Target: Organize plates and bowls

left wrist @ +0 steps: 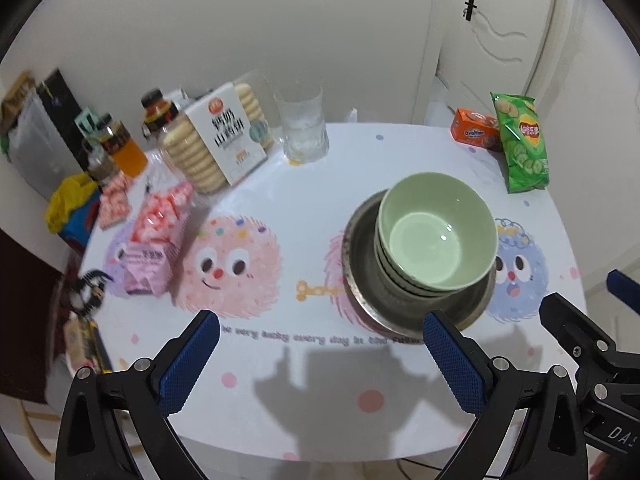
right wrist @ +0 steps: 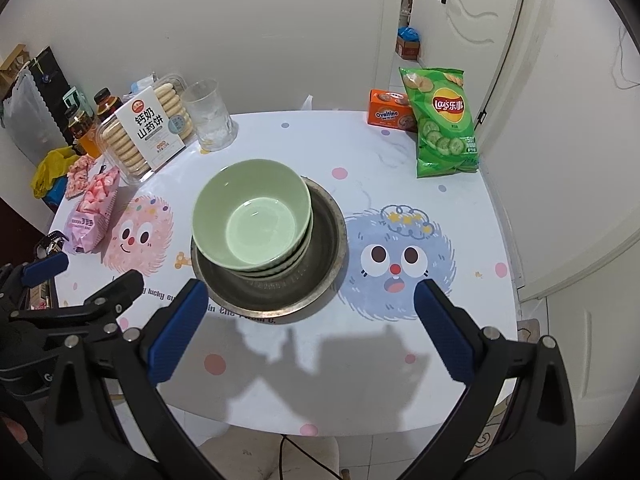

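Left gripper [left wrist: 320, 344] jaws spread wide, nothing between; right gripper [right wrist: 310, 312] jaws also wide apart, empty. Just past them on the bench [right wrist: 360, 380]: stack of green bowls [right wrist: 252, 216], about 4, nested in 1 metal plate [right wrist: 324, 272], off-centre. Behind, left: 1 pink snack bag [right wrist: 94, 216], 1 biscuit box [right wrist: 144, 132], 1 glass [right wrist: 210, 120], 2 bottles [right wrist: 94, 120]. Far right: 1 chips bag [right wrist: 442, 124], 1 orange box [right wrist: 390, 114]
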